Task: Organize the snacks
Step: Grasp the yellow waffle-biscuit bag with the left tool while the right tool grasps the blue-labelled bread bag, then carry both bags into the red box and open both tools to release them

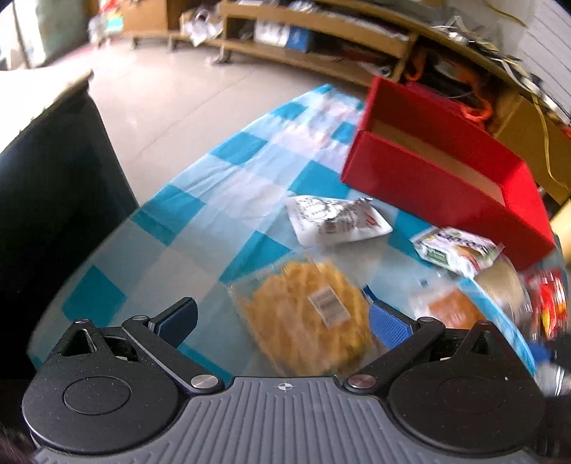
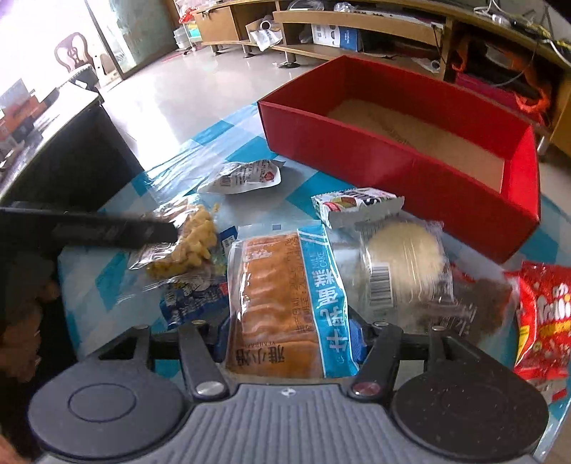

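Observation:
A clear bag of yellow twisted snacks [image 1: 303,314] lies on the checked tablecloth between the fingers of my left gripper [image 1: 282,321], which is open around it. In the right wrist view the same bag [image 2: 192,246] lies under the left gripper's finger [image 2: 107,228]. My right gripper [image 2: 289,342] is shut on a blue and clear cake packet [image 2: 285,303]. An open red box [image 2: 410,142] with an empty bottom stands at the far side; it also shows in the left wrist view [image 1: 446,167].
Loose snacks lie on the table: a white pouch [image 2: 246,176], a green and white packet [image 2: 353,207], a round pale cake [image 2: 407,260], a red bag [image 2: 546,314], a blue packet [image 2: 189,303]. A dark cabinet [image 2: 64,153] stands left. Wooden shelves [image 2: 357,21] line the back.

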Available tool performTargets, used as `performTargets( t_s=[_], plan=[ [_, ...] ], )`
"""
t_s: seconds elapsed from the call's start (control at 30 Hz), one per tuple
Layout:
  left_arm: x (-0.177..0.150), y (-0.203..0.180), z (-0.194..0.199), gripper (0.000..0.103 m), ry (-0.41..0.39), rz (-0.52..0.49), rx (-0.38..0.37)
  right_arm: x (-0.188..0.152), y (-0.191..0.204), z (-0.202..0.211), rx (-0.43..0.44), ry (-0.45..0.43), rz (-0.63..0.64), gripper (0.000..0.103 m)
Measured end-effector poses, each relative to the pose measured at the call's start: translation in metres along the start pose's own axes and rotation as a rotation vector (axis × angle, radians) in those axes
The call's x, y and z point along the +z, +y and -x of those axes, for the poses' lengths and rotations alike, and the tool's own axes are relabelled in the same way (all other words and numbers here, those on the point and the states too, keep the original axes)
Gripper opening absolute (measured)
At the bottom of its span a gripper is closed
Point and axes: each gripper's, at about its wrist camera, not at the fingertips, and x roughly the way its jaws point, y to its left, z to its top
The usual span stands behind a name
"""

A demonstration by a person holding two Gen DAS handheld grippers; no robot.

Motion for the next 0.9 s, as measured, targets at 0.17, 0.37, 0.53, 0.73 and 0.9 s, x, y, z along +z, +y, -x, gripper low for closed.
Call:
performTargets(
  t_s=[0.17,0.37,0.53,0.73,0.9],
  plan=[
    [0.001,-0.006,-0.03,0.103,0.11,0.078,-0.007,0.002,-0.002,-0.003,0.001,-0.002,0.004,0.06],
    [-0.003,-0.023,-0.048,0.103,0.131,0.094,0.073,-0.002,-0.003,-0.01,-0.001,0.009,0.005,0.06],
    [-0.008,-0.018,-0.032,0.082,0.121,0.088,0.051,-0.001,-0.005,-0.009,0.019,0.008,-0.011,0.059],
    [-0.023,-0.014,-0.006,0.08,0.11,0.056,0.068,-0.007,-0.004,0.014,0.063,-0.026,-0.053,0.058],
    [-0.025,-0.013,0.03,0.08,0.055,0.061,0.006,-0.013,-0.006,0.049,0.091,-0.112,-0.114,0.058]
  ],
)
